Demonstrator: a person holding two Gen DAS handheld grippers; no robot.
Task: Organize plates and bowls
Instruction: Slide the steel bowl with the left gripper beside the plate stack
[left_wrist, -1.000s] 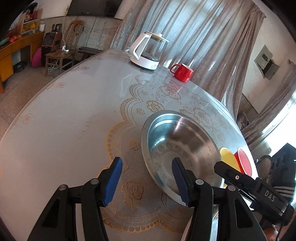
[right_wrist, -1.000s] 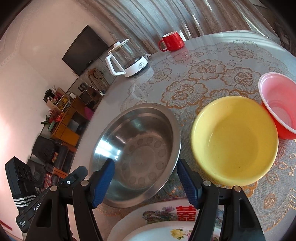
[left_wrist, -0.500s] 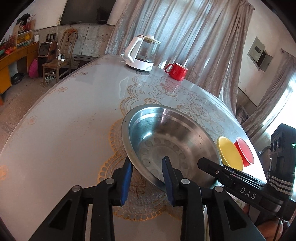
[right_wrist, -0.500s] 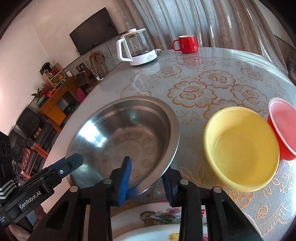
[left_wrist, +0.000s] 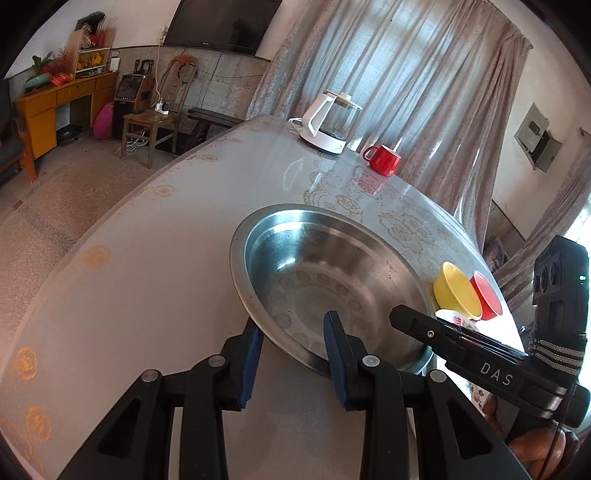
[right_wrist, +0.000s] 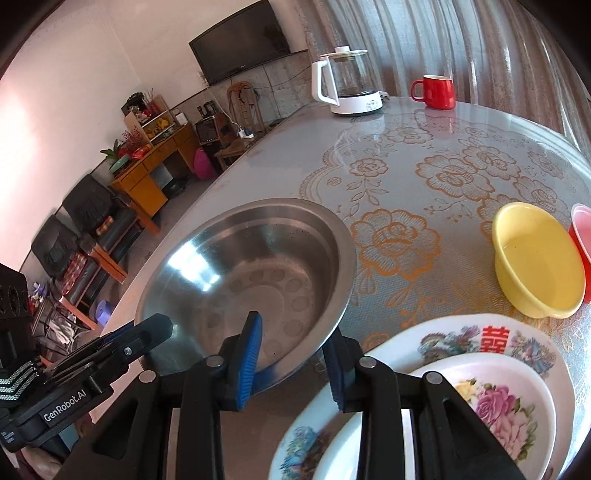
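Both claws grip the rim of the big steel basin (left_wrist: 332, 280), one on each side. The left gripper (left_wrist: 293, 332) has its blue pads closed on the near edge, one pad outside the wall and one inside the bowl, and the right gripper (right_wrist: 293, 343) is clamped the same way on the edge nearest its own camera. The basin sits over the round table (right_wrist: 424, 155), tilted up toward the left view, and whether its base touches the cloth is hard to tell. Just beside it lies a large flowered plate (right_wrist: 491, 336) with a smaller flowered bowl (right_wrist: 517, 406) resting in it. Beyond the plate stands a yellow bowl (right_wrist: 539, 258), touching or nearly touching a red bowl (right_wrist: 581, 232) at the table's edge. At the far side of the table stand a kettle (right_wrist: 347, 81) and a red mug (right_wrist: 436, 92), well apart from the dishes.
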